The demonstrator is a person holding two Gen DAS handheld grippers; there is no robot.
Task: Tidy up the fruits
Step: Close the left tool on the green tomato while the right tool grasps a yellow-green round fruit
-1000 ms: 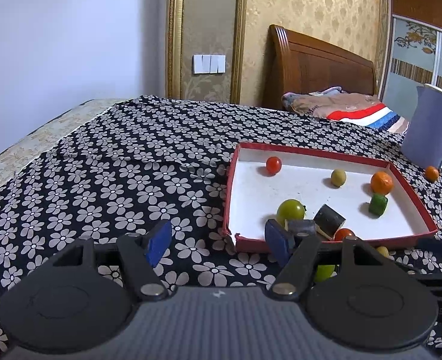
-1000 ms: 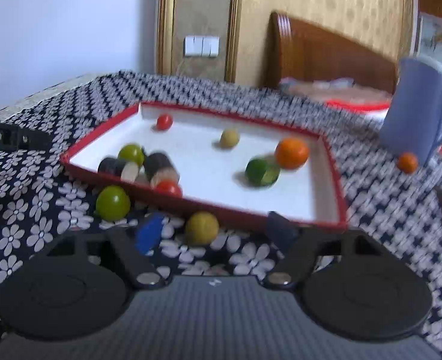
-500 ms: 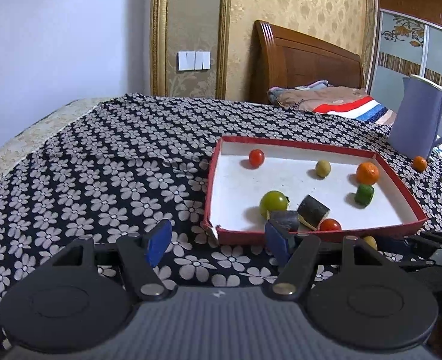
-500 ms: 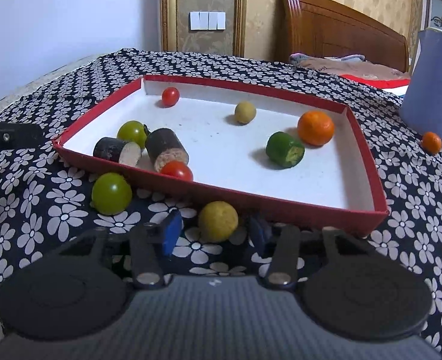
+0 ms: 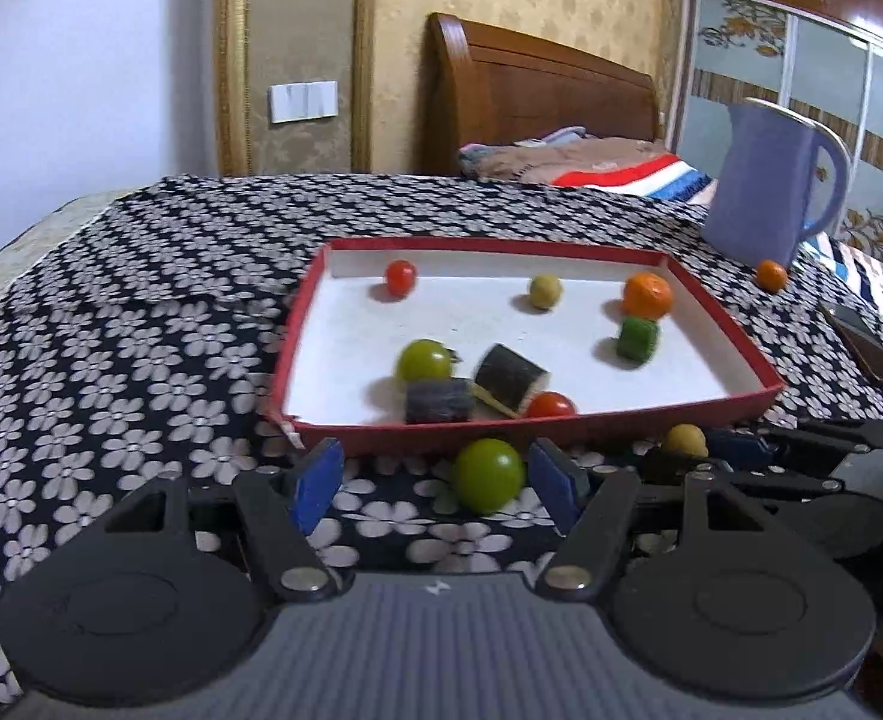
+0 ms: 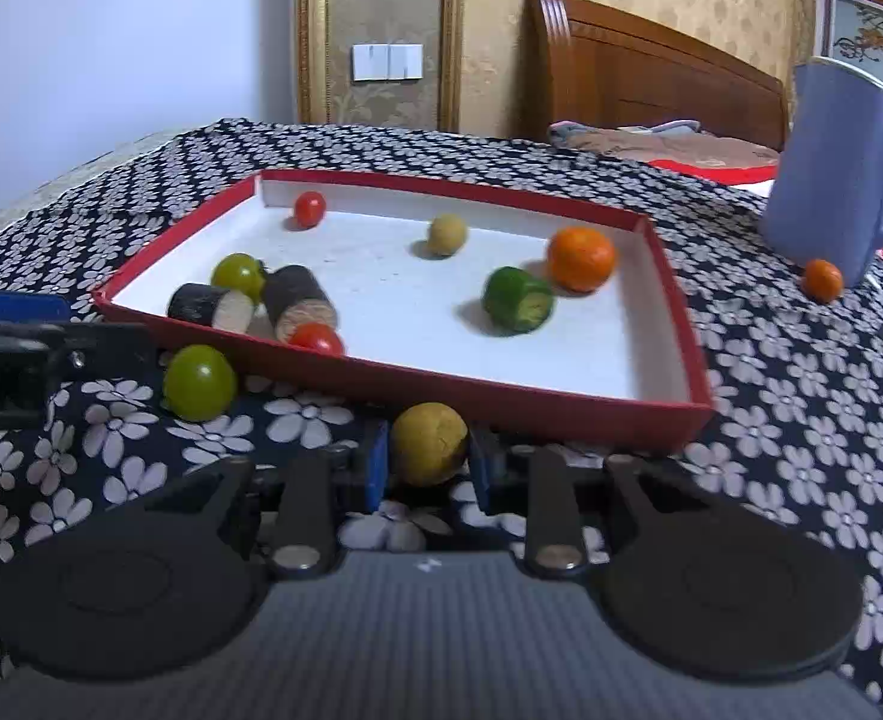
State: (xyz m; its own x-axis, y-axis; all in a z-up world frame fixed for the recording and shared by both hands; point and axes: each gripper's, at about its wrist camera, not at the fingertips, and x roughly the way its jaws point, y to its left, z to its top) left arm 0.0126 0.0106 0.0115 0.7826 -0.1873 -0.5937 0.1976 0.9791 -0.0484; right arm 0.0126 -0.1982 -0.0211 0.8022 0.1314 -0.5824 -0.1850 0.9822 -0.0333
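Right gripper [image 6: 428, 461] clamping yellow fruit [image 6: 429, 443] beside red tray [image 6: 537, 402], left gripper [image 5: 435, 483] standing open around green fruit [image 5: 489, 474], pads not touching it.

Left gripper [image 5: 435, 483]: jaws apart, nothing clamped. Green fruit [image 5: 489, 475] on flowered cloth [image 5: 141, 324] between blue pads [image 5: 317, 480], nearer right-hand pad, apparently clear of both. Red tray [image 5: 585, 423] directly ahead of fingertips, near wall just beyond green fruit. Right gripper [image 5: 690, 450] off to right, level with fingertips, yellow fruit [image 5: 686, 439] at its tips. Blue jug [image 5: 768, 186] far ahead, right.
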